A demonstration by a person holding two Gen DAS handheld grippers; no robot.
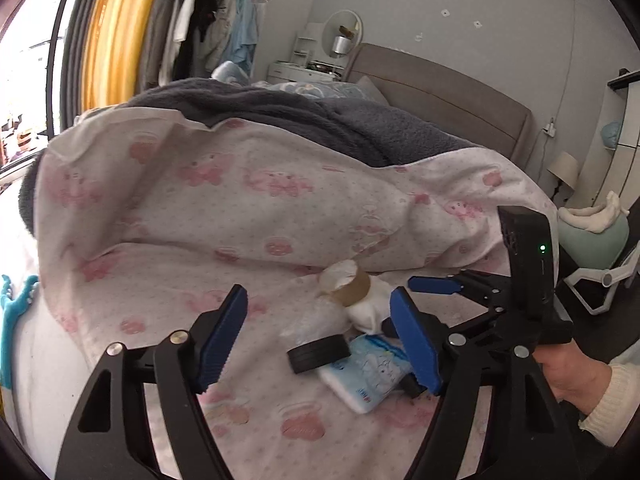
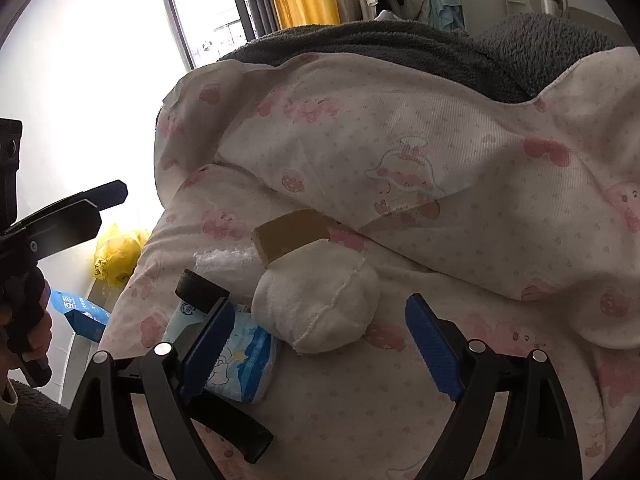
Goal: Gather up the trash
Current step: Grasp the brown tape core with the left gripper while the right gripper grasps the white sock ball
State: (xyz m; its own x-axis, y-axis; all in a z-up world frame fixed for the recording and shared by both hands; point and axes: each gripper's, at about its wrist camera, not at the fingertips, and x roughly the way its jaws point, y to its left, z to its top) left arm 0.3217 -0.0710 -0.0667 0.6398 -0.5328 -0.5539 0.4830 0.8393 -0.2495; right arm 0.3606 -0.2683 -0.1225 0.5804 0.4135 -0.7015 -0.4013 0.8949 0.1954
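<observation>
the step in hand looks like the approach: both tools are over a small heap of litter on the bed (image 1: 248, 208), nothing lifted yet.

going left to right in the left wrist view, the left gripper (image 1: 320, 340) is released, jaws apart and empty. between its pads, at about 3 o'clock from the left pad, lies a black ring (image 1: 318, 353), resting on the edge of a blue tissue pack (image 1: 366, 376). at 12 o'clock from the ring sits a cardboard tape core (image 1: 352, 286) touching a white cloth wad (image 1: 370, 304), with crinkled clear plastic (image 1: 316, 322) just below the core. at 3 o'clock the right gripper (image 1: 420, 292) comes in, a hand (image 1: 568, 372) on its handle.

in the right wrist view the right gripper (image 2: 320, 340) is also released and holds nothing; the white wad lies between its pads, untouched.

next, i'd judge, each gripper must settle on one piece and close: the soft wad will squash easily, the ring is low and flat on the pack and may slip.

in the way: the folded pink quilt (image 1: 280, 184) overhangs the core at 12 o'clock, and the two tools crowd each other. off the bed at 9 o'clock in the right wrist view are a yellow bag (image 2: 116, 256) and a blue box (image 2: 82, 316).
</observation>
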